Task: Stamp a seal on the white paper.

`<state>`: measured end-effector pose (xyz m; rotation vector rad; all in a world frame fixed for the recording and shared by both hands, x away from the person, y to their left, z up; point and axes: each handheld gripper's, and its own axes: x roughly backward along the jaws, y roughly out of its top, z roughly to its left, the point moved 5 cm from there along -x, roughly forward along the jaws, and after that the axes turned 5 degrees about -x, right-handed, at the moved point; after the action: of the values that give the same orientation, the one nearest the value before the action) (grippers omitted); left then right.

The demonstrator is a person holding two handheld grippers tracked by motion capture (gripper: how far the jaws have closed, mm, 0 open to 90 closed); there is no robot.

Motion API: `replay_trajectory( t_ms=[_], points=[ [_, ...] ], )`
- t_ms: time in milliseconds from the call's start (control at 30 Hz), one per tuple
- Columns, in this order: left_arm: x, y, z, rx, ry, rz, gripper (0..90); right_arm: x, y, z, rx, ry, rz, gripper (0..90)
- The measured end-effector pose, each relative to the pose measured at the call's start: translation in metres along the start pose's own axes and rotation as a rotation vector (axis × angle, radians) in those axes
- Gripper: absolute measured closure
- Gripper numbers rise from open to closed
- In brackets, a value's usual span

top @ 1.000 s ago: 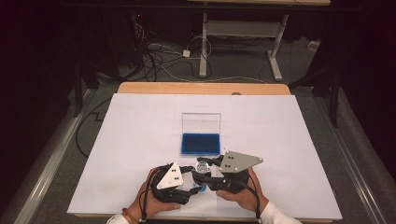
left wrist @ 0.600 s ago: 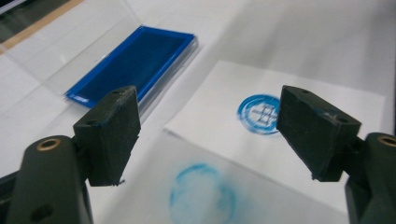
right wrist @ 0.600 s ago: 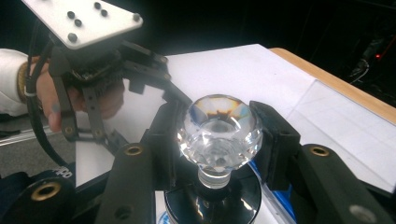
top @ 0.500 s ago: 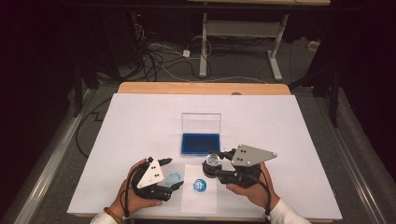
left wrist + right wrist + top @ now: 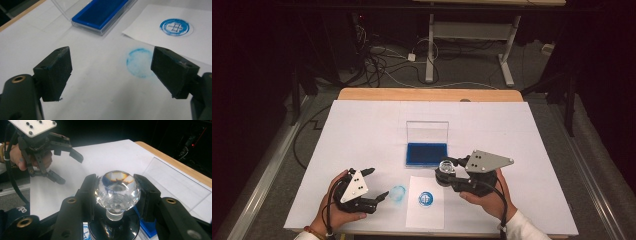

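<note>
My right gripper (image 5: 447, 170) is shut on a stamp with a clear crystal knob (image 5: 117, 190), held just above the table between the blue ink pad (image 5: 426, 153) and a small paper sheet (image 5: 426, 219). The sheet bears a round blue print (image 5: 425, 199). My left gripper (image 5: 379, 183) hangs at the front left. Its jaws have just been opening and stand wide with nothing between them. Ahead of it lies a pale blue round patch (image 5: 140, 62) on the table; whether it is ink or a thin disc I cannot tell. The right gripper view also takes in the left gripper (image 5: 67, 167).
The ink pad's clear lid (image 5: 427, 131) stands open behind it. A white cover (image 5: 362, 130) lies over the table, with a wooden edge (image 5: 427, 94) at the back. Cables and desk legs lie on the dark floor beyond.
The two grippers were together over the paper; now they are apart. The left one has slid left and opened. The right one has shifted right with the stamp, and the blue print is uncovered.
</note>
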<state>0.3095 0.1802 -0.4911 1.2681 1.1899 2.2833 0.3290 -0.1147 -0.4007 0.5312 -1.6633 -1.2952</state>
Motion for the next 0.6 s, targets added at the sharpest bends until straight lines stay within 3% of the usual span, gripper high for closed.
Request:
replay_trajectory(
  t_ms=[600],
  points=[
    [0.018, -0.028, 0.011, 0.090, 0.027, 0.026, 16.8, 0.010, -0.005, -0.011, -0.022, -0.026, 0.043, 56.5]
  ],
)
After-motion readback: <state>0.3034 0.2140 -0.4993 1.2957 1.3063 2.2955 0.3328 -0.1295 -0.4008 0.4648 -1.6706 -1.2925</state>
